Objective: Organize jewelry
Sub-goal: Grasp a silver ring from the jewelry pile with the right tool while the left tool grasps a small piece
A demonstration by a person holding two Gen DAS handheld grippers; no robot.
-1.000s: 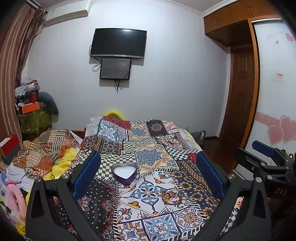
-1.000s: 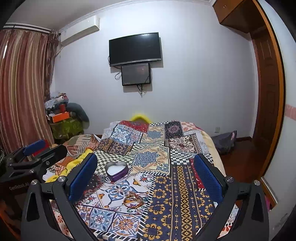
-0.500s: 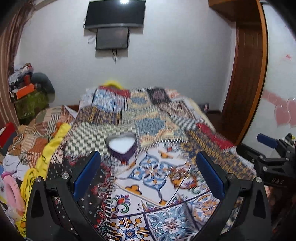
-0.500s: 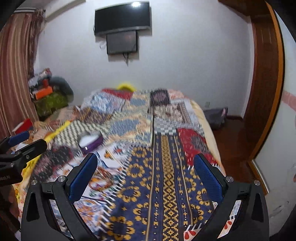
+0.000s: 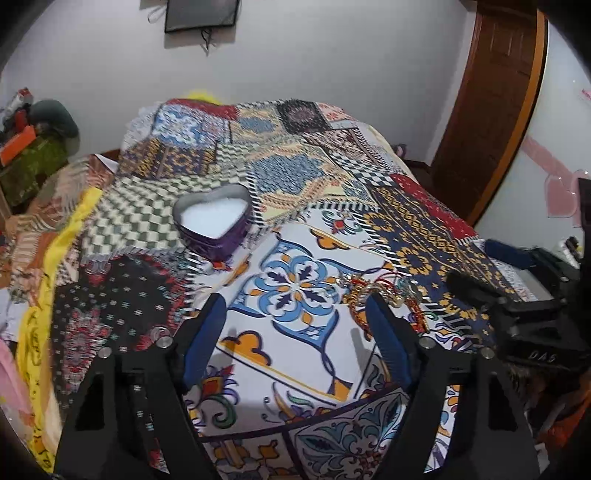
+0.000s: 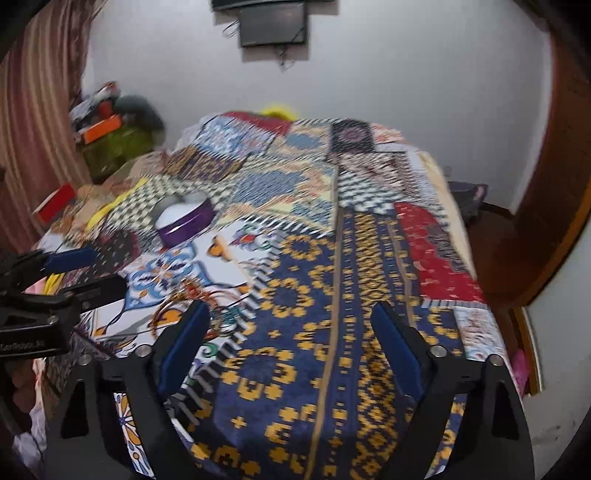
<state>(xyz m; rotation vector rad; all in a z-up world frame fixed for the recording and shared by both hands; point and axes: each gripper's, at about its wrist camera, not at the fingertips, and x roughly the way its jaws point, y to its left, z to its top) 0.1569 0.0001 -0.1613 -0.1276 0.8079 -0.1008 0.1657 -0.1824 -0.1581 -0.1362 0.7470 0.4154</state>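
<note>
A purple heart-shaped box (image 5: pixel 212 225) with a white lining stands open on the patchwork bedspread (image 5: pixel 295 192); it also shows in the right wrist view (image 6: pixel 184 219). A tangle of red and gold jewelry (image 5: pixel 376 290) lies on the spread to its right, also blurred in the right wrist view (image 6: pixel 195 295). My left gripper (image 5: pixel 295 308) is open and empty, low over the spread, its right finger beside the jewelry. My right gripper (image 6: pixel 290 321) is open and empty, to the right of the jewelry; it shows in the left wrist view (image 5: pixel 491 273).
The bed's right edge drops to a wooden floor by a brown door (image 5: pixel 487 92). Piled clothes and a yellow cloth (image 5: pixel 40 266) lie along the left side. A screen (image 6: pixel 273 26) hangs on the far wall.
Both grippers have dropped and tilted down toward the bedspread and moved forward. The box and jewelry now sit closer and larger. Both grippers stay open.
</note>
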